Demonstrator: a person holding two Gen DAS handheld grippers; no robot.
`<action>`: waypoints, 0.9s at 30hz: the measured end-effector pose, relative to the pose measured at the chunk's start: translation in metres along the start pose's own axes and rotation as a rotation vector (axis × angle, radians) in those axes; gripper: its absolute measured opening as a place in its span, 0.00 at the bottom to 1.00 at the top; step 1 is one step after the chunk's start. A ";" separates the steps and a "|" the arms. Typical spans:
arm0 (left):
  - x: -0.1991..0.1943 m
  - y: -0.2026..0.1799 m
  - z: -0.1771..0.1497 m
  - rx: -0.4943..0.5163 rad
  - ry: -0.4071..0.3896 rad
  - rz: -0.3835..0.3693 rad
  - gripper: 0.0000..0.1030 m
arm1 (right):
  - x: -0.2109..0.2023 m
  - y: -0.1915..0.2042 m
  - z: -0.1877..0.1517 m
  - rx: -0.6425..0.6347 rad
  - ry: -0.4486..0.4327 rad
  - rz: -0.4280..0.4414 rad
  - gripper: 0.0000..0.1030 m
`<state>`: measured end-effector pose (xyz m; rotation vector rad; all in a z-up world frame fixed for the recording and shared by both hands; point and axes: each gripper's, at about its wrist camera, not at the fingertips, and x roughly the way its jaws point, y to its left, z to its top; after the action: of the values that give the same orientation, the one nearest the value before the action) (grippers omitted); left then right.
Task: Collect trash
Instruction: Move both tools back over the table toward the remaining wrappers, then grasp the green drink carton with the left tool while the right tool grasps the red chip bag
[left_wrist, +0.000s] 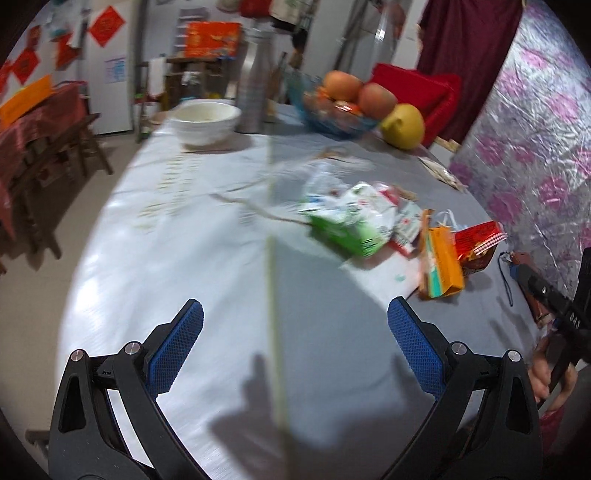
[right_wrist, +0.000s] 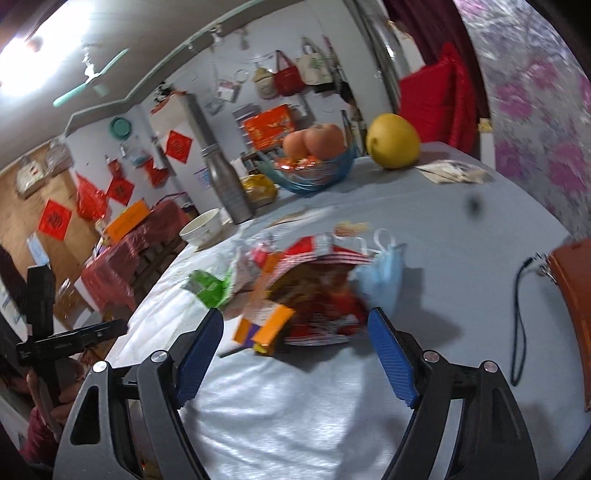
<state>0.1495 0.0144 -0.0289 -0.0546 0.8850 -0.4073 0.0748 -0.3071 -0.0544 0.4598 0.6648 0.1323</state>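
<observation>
A heap of trash lies on the grey tablecloth (left_wrist: 184, 240): a green and white carton (left_wrist: 347, 225), an orange carton (left_wrist: 441, 262), a red snack bag (left_wrist: 476, 247). My left gripper (left_wrist: 295, 325) is open and empty, short of the heap and to its left. In the right wrist view the red snack bag (right_wrist: 317, 295), the orange carton (right_wrist: 264, 325), a blue face mask (right_wrist: 380, 273) and the green carton (right_wrist: 208, 288) lie just ahead of my right gripper (right_wrist: 295, 325), which is open and empty. The frames are blurred.
A white bowl (left_wrist: 205, 122), a metal bottle (left_wrist: 255, 92), a blue fruit bowl (left_wrist: 336, 114) and a yellow fruit (left_wrist: 402, 125) stand at the far side. A brown wallet with a black strap (right_wrist: 569, 317) lies at the right. A flowered wall (left_wrist: 535, 147) borders the table's right.
</observation>
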 end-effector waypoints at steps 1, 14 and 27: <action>0.013 -0.009 0.007 0.009 0.015 -0.013 0.93 | -0.001 -0.001 -0.002 0.005 0.001 -0.002 0.77; 0.109 -0.025 0.051 -0.048 0.086 0.002 0.70 | 0.010 -0.015 -0.003 0.032 0.039 0.000 0.78; 0.048 -0.003 0.047 -0.043 -0.029 -0.052 0.09 | 0.026 0.003 0.011 0.007 0.035 0.024 0.80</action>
<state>0.2115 -0.0115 -0.0336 -0.1228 0.8650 -0.4353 0.1018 -0.3020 -0.0604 0.4736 0.6947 0.1613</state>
